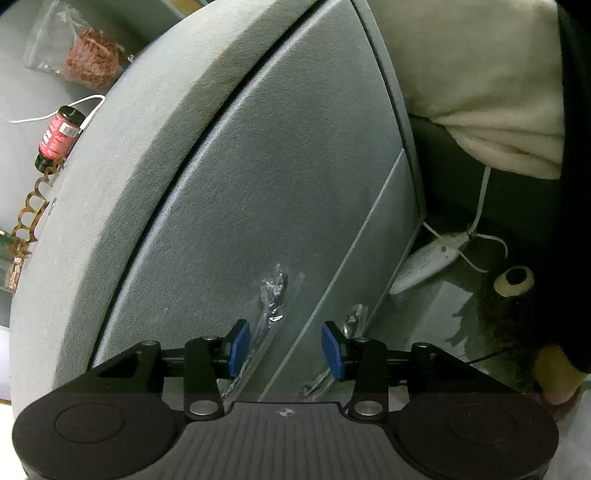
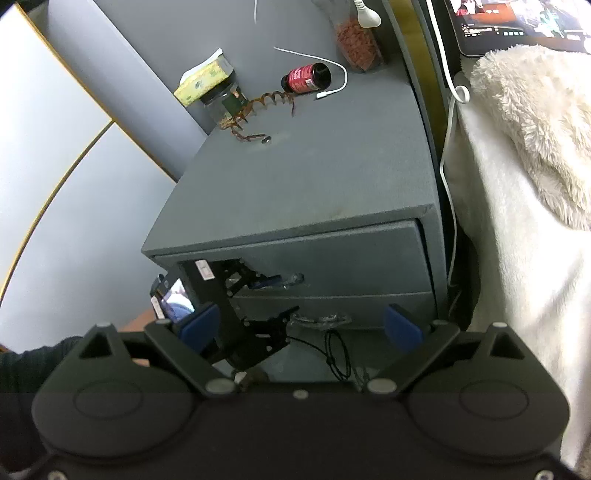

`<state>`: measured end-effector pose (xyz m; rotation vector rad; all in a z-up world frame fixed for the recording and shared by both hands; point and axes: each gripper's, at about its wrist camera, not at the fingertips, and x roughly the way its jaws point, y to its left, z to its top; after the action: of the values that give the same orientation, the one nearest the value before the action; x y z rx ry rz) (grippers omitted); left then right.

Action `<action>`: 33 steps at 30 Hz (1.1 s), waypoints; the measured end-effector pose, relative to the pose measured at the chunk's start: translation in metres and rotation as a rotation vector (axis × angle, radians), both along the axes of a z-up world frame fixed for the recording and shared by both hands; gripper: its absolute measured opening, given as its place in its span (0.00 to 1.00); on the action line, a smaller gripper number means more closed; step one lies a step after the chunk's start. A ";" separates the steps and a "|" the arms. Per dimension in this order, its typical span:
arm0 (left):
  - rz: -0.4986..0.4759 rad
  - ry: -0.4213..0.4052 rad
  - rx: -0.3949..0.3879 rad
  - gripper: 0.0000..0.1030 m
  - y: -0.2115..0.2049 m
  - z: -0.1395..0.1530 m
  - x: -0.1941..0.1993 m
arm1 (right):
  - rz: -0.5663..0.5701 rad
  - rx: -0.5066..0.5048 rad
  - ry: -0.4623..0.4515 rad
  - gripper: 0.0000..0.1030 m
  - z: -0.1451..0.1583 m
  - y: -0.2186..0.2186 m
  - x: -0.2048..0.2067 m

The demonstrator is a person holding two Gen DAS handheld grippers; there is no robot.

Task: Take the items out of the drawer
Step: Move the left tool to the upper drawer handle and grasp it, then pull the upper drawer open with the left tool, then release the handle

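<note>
Left tongs (image 1: 285,349) at the upper drawer (image 2: 332,254) handle (image 1: 273,295)

The left tongs were narrowed around the clear handle (drawer closed, contents hidden); the right tongs (image 2: 301,326) hung wide and empty before the grey nightstand (image 2: 295,177).

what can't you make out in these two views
- Drawer contents: both views, hidden by its shut front.
- Left gripper grip on the clear handle: left wrist view, plastic too faint; in the right wrist view the gripper covers it.
- Jar contents: right wrist view, too small.
- Screen: cut off by the top edge.
</note>
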<state>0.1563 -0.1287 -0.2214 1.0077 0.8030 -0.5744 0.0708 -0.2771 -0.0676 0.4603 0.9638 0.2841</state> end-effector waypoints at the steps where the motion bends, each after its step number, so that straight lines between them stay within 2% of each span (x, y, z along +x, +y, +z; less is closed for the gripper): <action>1: -0.008 0.000 0.010 0.37 0.000 0.000 0.000 | -0.001 0.002 0.000 0.93 0.000 0.000 0.000; 7: -0.006 0.044 0.000 0.37 0.000 0.001 0.007 | -0.008 0.014 0.001 0.93 -0.001 -0.002 0.000; 10: -0.041 0.070 0.010 0.37 0.002 0.002 0.008 | -0.012 0.020 0.001 0.93 -0.001 -0.002 0.001; 14: -0.065 0.147 -0.004 0.37 0.005 0.009 0.016 | -0.017 0.029 0.002 0.93 -0.001 -0.003 0.001; 16: -0.118 0.143 0.020 0.37 0.008 0.007 0.007 | -0.019 0.033 0.002 0.93 -0.001 -0.004 0.001; 19: -0.145 0.136 0.018 0.37 0.012 0.006 -0.009 | -0.023 0.039 0.002 0.93 -0.002 -0.004 0.001; 23: -0.129 0.134 0.003 0.37 0.013 0.005 -0.021 | -0.026 0.047 0.003 0.93 -0.002 -0.005 0.001; 30: -0.128 0.130 0.021 0.37 0.013 0.006 -0.040 | -0.027 0.042 0.005 0.94 -0.003 -0.005 0.001; 33: -0.083 0.129 -0.009 0.37 0.014 0.012 -0.045 | -0.032 0.051 0.005 0.94 -0.003 -0.006 0.000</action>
<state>0.1111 -0.1142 -0.2090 1.0064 0.8747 -0.7191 0.0712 -0.2833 -0.0710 0.5229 0.9551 0.2791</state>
